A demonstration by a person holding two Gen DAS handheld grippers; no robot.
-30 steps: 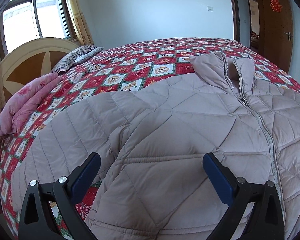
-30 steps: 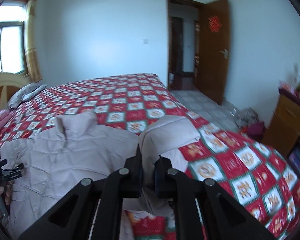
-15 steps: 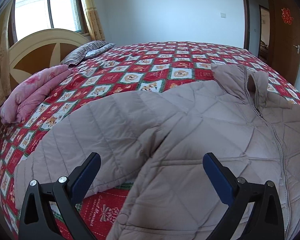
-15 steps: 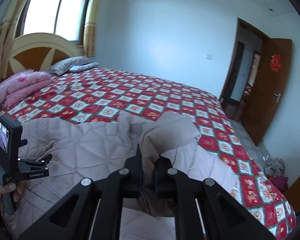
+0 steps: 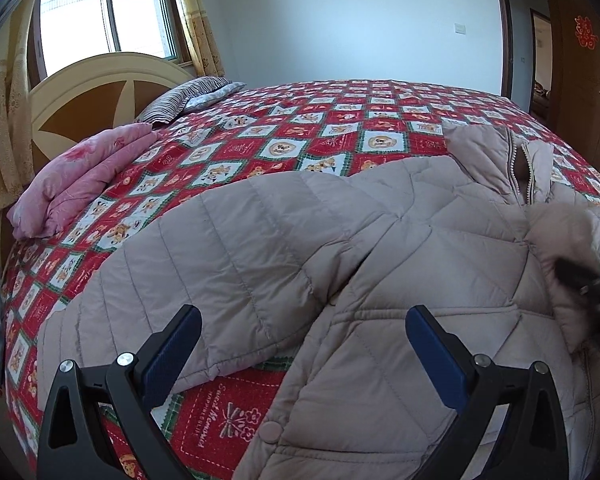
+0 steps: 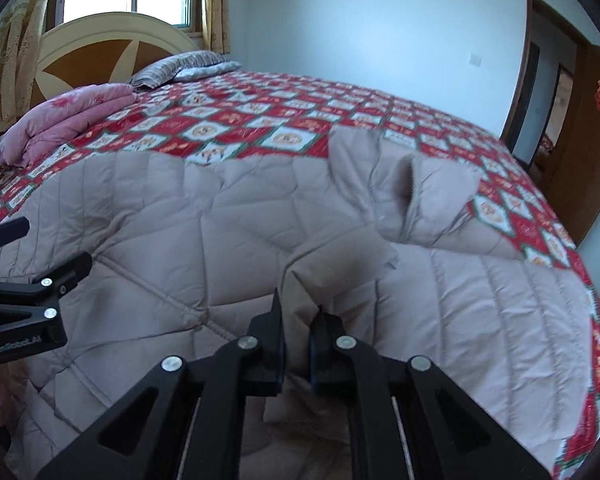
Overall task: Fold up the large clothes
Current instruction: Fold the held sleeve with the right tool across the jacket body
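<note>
The right tongs point(image 6: 298, 338) are set narrow and are opening; a fold of the jacket point(image 6: 228, 232) is seen between the blue pads point(image 6: 279, 354), and whether it is still pinched cannot be told with certainty, though the cloth fills the gap. The left tongs point(image 5: 300, 344) are held wide, nothing is gripped, and they are positioned above the jacket's hem and near sleeve point(image 5: 204, 280) without contact. In the left wrist view the right tongs are seen blurred at the right edge, with a sleeve cuff point(image 5: 556, 240) bunched over the jacket's front. The jacket is laid flat, front up, across the near side of the bed point(image 5: 340, 120), its collar point(image 5: 496, 156) pointed toward the far side and its zipper partly open at the neck. The bed is covered by a red patchwork quilt point(image 6: 260, 120). A folded pink blanket point(image 5: 80, 176) is placed at the head end, with a striped pillow point(image 5: 188, 96) beyond it, against a rounded cream and brown headboard point(image 5: 88, 96). A curtained window point(image 5: 108, 20) is located behind the headboard; a brown door point(image 5: 584, 92) stands open at the right. Counted: one jacket, one blanket, one pillow, two tongs.
</note>
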